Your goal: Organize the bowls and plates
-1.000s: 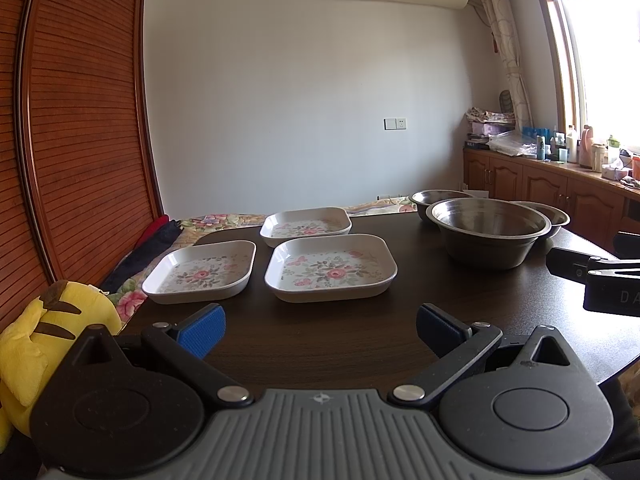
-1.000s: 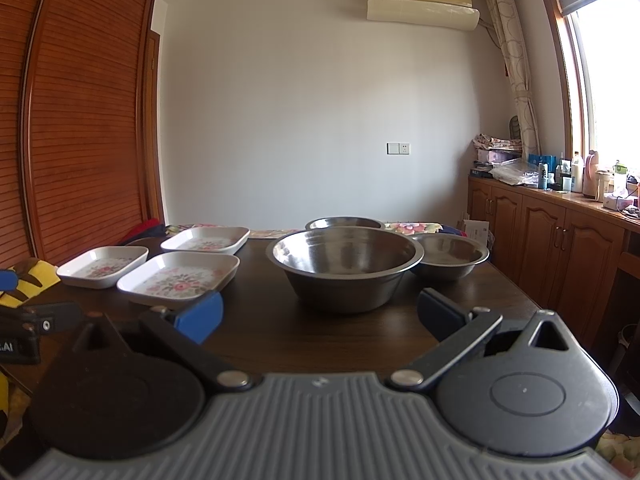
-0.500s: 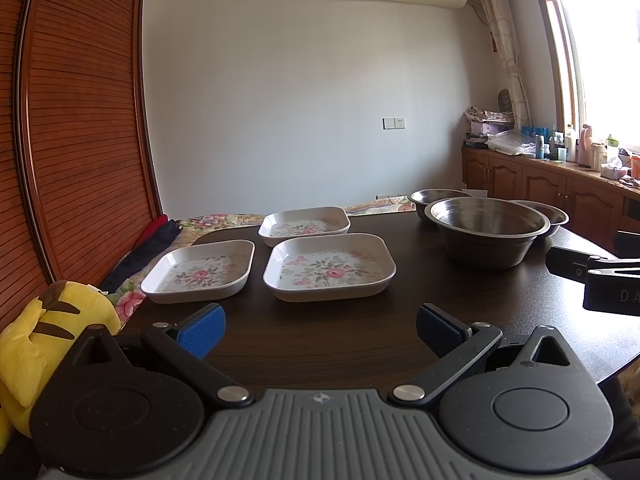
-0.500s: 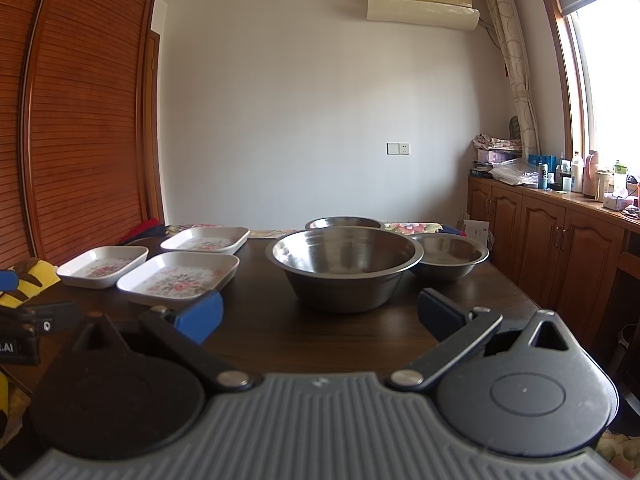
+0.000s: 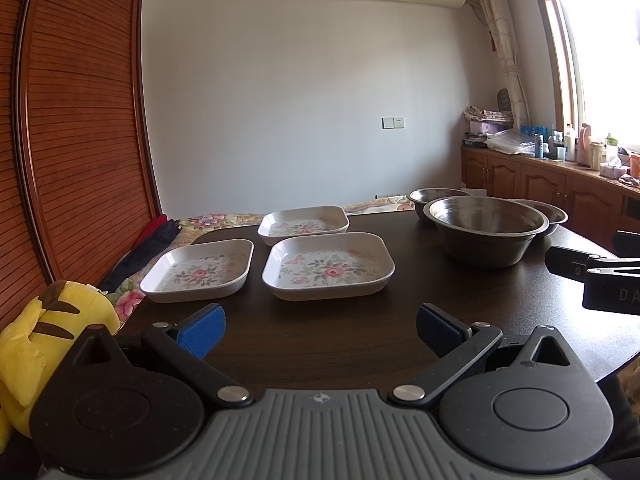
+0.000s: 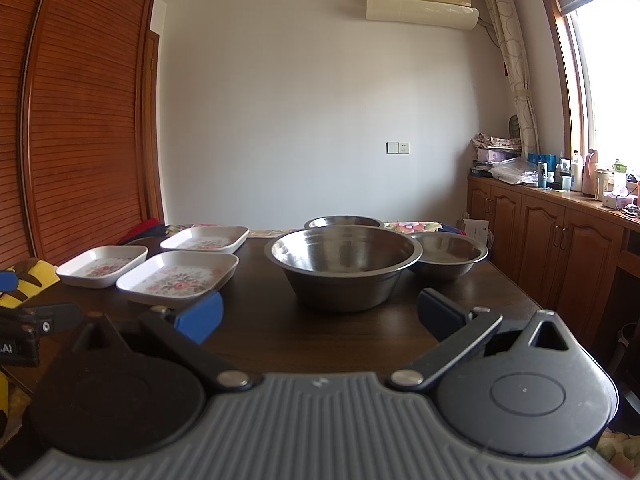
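Three square white plates with pink floral prints sat on the left part of a dark wooden surface (image 5: 328, 344). The nearest floral plate (image 5: 328, 266) lay just beside the left floral plate (image 5: 199, 271), with the far floral plate (image 5: 303, 224) right behind them — close together, none stacked. To the right stood three stainless steel bowls: a large steel bowl (image 6: 343, 266) in front, a medium steel bowl (image 6: 448, 254) just beside and behind it on the right, and a smaller steel bowl (image 6: 344, 222) behind it, only its rim visible. The large bowl stood apart from the plates.

The left tool (image 5: 320, 326) hovered low over the near edge of the surface, its blue-padded fingers (image 5: 202, 330) spread wide and holding nothing, pointed toward the nearest plate. The right tool (image 6: 319, 316) hung likewise with its fingers wide apart and empty, aimed at the large bowl — touching nothing.

A yellow plush toy (image 5: 36, 344) with brown stripes sat off the left edge of the surface. Beyond the far edge lay a floral bedspread (image 5: 216, 220). A slatted wooden wardrobe (image 5: 76, 128) filled the left side; wooden cabinets (image 6: 556, 248) cluttered with bottles ran under the bright window on the right, and an air conditioner (image 6: 422, 0) hung high on the white wall.
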`<state>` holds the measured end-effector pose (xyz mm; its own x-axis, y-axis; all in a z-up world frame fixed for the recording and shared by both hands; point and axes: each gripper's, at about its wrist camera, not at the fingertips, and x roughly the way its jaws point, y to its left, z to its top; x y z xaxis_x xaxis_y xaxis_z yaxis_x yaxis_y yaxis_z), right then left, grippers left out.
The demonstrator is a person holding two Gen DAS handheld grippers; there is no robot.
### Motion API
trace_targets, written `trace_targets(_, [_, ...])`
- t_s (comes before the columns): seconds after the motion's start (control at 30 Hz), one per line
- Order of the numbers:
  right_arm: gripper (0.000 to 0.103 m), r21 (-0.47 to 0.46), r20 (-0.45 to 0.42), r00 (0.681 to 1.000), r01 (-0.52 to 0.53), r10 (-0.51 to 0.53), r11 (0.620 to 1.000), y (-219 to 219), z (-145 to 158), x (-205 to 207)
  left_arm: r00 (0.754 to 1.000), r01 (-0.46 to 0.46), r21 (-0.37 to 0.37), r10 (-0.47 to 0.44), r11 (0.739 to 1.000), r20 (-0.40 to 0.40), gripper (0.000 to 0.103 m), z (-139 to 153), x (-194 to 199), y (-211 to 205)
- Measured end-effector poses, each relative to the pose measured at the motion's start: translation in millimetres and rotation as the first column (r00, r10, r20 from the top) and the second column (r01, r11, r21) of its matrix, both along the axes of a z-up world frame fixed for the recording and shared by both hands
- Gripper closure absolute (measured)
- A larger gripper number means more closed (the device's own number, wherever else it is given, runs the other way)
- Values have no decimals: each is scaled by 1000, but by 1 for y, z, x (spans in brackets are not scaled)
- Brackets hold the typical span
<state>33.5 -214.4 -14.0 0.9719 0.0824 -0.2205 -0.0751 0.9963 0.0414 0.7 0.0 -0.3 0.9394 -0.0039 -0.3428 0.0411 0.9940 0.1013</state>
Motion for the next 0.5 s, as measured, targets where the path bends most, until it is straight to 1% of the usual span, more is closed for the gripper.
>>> trace_targets(0.5, [0,-5,-4,1000,-12,12,1000,5,-2,2,1000,2,0,-2,1000,-5,0,-1,-3,-2])
